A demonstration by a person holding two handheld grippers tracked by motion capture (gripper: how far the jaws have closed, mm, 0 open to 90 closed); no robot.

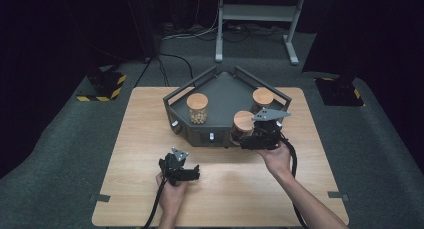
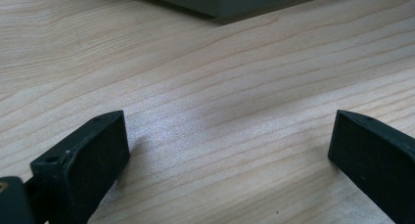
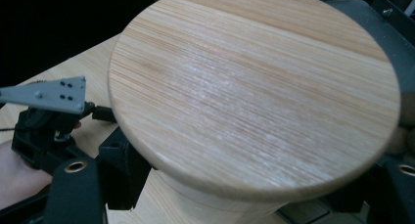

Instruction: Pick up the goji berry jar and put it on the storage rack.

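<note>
My right gripper is clamped shut on the near-right jar, its jaws set on the body just under the wide wooden lid; in the right gripper view that lid spreads across almost everything, with my two black jaws coming up on either side of the neck below it. The jar sits at the near right edge of the grey tray, and I cannot tell whether its base is touching the tray floor. My left gripper rests low over the wooden table, near and to the left of the tray, with its jaws spread wide and nothing between them; in the left gripper view there is bare wood grain between the tips and the tray's near wall along the far edge. My left hand holds it from the near side, and my right hand comes in from the near right. Farther out, a jar of pale round pieces stands in the left part of the tray, and a third jar stands at the far right, just behind the one I hold.
</note>
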